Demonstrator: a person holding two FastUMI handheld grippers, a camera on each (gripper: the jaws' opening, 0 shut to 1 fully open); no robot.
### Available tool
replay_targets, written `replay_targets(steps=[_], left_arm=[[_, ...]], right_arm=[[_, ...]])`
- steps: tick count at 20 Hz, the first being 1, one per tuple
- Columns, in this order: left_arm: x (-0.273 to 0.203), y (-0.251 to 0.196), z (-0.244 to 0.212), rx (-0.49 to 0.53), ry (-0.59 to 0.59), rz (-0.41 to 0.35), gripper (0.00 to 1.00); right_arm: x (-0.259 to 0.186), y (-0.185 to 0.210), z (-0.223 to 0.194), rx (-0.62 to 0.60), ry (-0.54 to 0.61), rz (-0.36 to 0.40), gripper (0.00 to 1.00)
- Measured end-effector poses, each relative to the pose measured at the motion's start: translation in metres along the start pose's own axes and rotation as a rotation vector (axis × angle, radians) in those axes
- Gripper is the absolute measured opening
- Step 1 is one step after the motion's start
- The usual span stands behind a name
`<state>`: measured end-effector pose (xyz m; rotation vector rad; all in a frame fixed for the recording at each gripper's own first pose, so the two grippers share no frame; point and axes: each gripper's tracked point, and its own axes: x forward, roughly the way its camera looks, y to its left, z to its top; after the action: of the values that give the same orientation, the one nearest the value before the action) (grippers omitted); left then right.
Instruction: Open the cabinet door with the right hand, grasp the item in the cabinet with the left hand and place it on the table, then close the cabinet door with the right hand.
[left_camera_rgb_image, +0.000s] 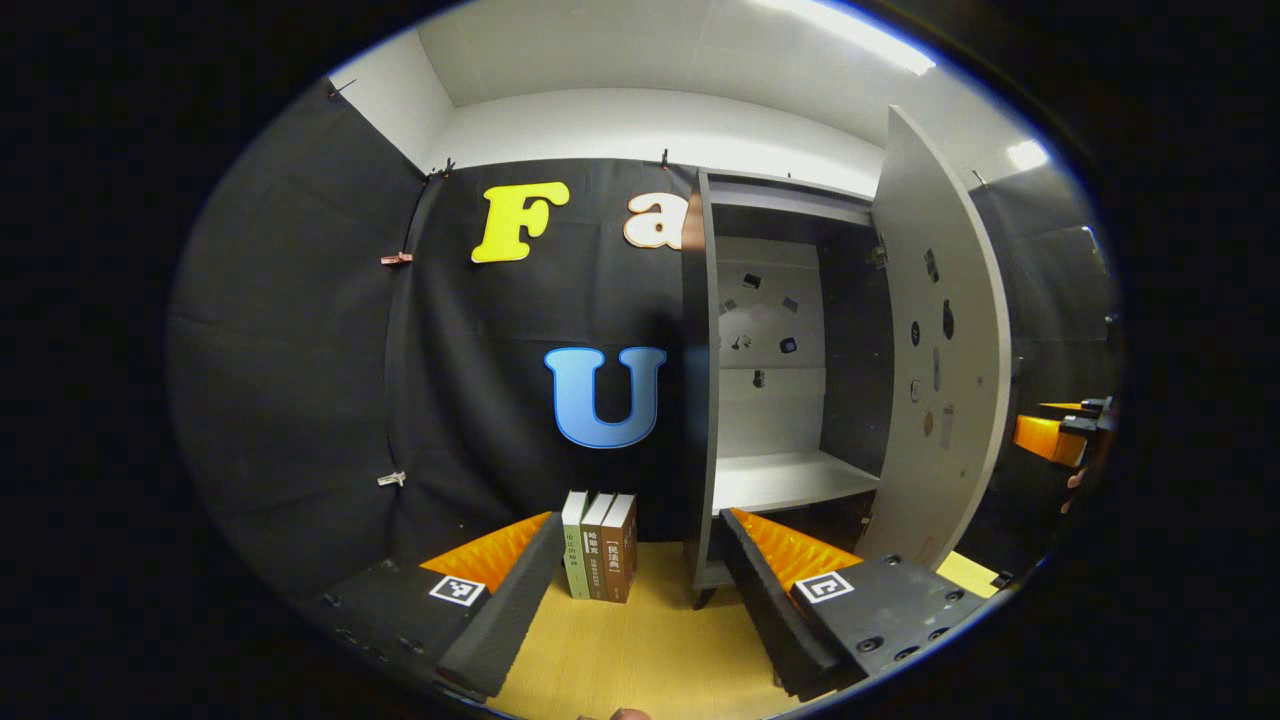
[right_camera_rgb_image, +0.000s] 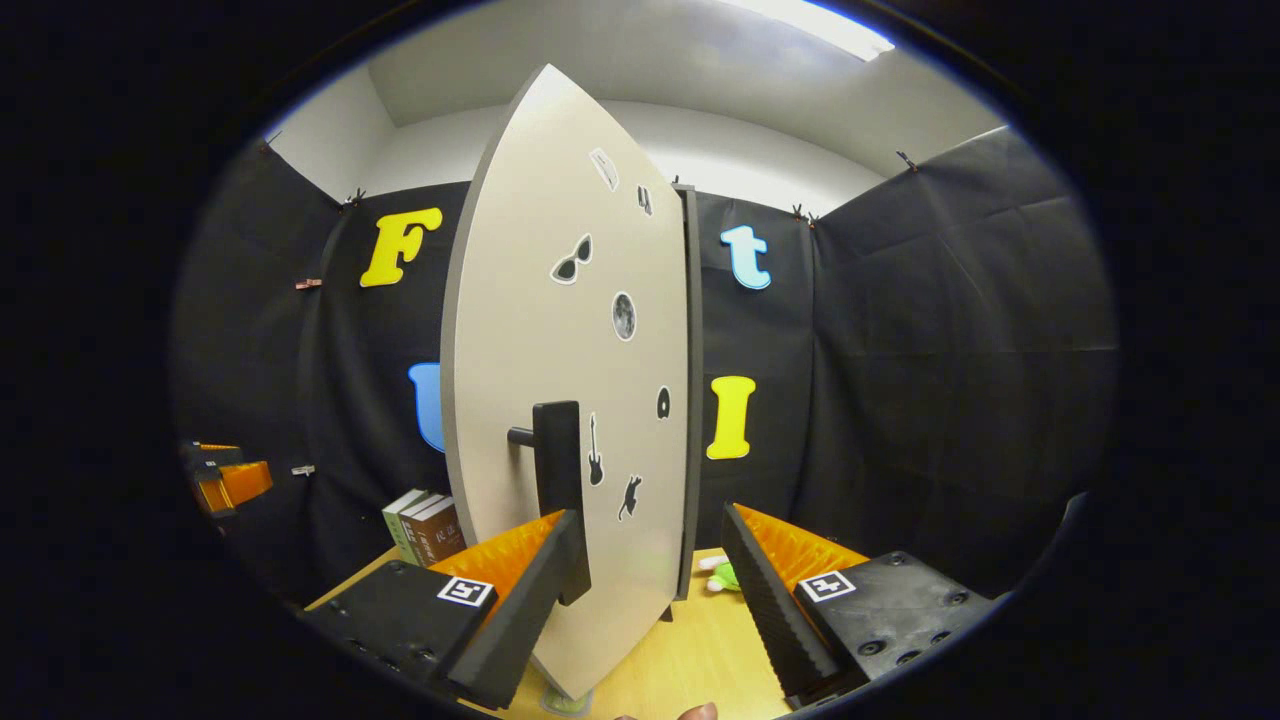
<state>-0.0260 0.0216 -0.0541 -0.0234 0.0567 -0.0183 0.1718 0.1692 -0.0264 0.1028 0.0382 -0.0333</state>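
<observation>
While the cabinet door (right_camera_rgb_image: 560, 400) stood swung open, rigid and light-looking, its handle (right_camera_rgb_image: 555, 470) offered the natural hold; the right tool (right_camera_rgb_image: 650, 570) gaped empty beside it, the left tool (left_camera_rgb_image: 640, 580) likewise, books (left_camera_rgb_image: 600, 555) resting on the bench (left_camera_rgb_image: 640, 650).

The cabinet door (right_camera_rgb_image: 560, 330) looks like smooth, matt laminated board, pale and evenly finished, with small flat stickers (right_camera_rgb_image: 572, 260) on its outer face. Its handle (right_camera_rgb_image: 557, 470) is dark and matt, either plastic or painted metal; which one cannot be told. Inside the cabinet (left_camera_rgb_image: 705, 400) the shelf (left_camera_rgb_image: 790, 478) has the same smooth pale finish, and the side panels are dark and matt. The surface (left_camera_rgb_image: 640, 650) is light wood-grain, smooth with a slight sheen. The books (left_camera_rgb_image: 600, 545) have matt paper covers. The booth wall (left_camera_rgb_image: 300, 350) is matt cloth, lightly creased. The left gripper's fingers (left_camera_rgb_image: 785, 545) carry ribbed inner faces beside rough-textured, foam-like edges.
</observation>
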Motion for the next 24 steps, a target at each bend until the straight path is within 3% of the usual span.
replay_targets(steps=[4,9,24], left_arm=[[0.001,0.001,-0.002,0.002,0.004,0.005,0.96],[0.004,-0.002,-0.001,-0.007,-0.003,0.0,0.96],[0.004,-0.011,0.003,-0.002,-0.008,-0.01,0.96]], right_arm=[[0.019,0.025,-0.001,-0.001,0.003,0.045,0.95],[0.025,0.072,-0.024,0.0,0.058,0.166,0.95],[0.012,0.038,0.01,0.002,-0.035,0.097,0.97]])
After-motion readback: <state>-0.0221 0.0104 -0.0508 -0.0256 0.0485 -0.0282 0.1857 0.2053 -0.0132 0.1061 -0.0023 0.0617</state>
